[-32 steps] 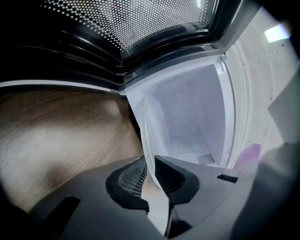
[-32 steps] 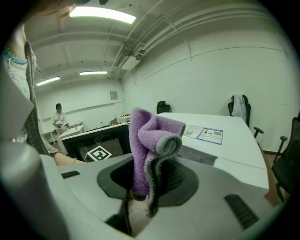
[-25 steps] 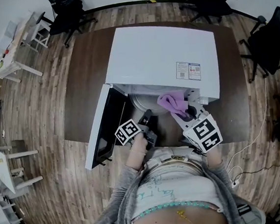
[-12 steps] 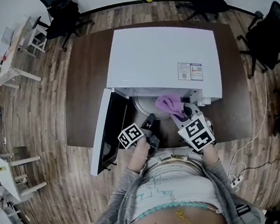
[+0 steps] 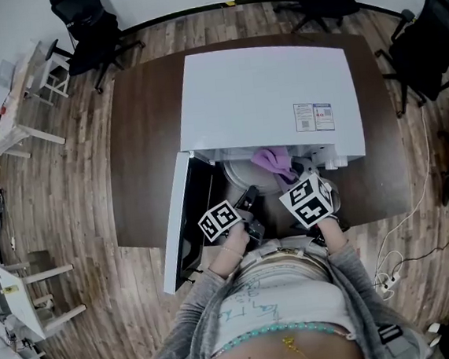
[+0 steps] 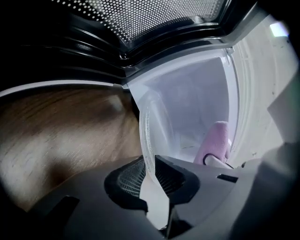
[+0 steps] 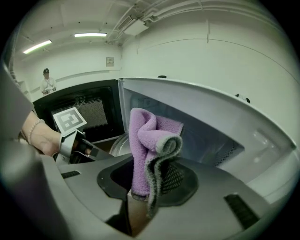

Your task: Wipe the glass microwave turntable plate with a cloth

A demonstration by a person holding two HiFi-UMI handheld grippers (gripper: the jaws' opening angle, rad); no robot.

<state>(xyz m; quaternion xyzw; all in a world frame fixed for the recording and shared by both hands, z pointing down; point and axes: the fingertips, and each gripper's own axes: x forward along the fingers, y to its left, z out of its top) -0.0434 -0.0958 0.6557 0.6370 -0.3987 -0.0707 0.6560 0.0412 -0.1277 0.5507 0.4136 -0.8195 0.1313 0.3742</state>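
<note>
The left gripper [image 6: 152,185] pinches the rim of the glass plate [image 6: 146,136]; the right gripper [image 7: 140,192] clamps the purple cloth [image 7: 143,140]. The label [image 5: 314,116] at right on the microwave [image 5: 263,84] is too small to read.

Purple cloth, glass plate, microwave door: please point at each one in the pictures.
purple cloth [image 7: 146,140], right gripper view, on its folded middle.
glass plate [image 6: 147,140], left gripper view, on its near rim.
microwave door [image 5: 178,222], head view, on the white edge of the open door.

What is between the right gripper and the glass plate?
Only the purple cloth, held in the right gripper; the glass plate shows behind it in the right gripper view.
</note>
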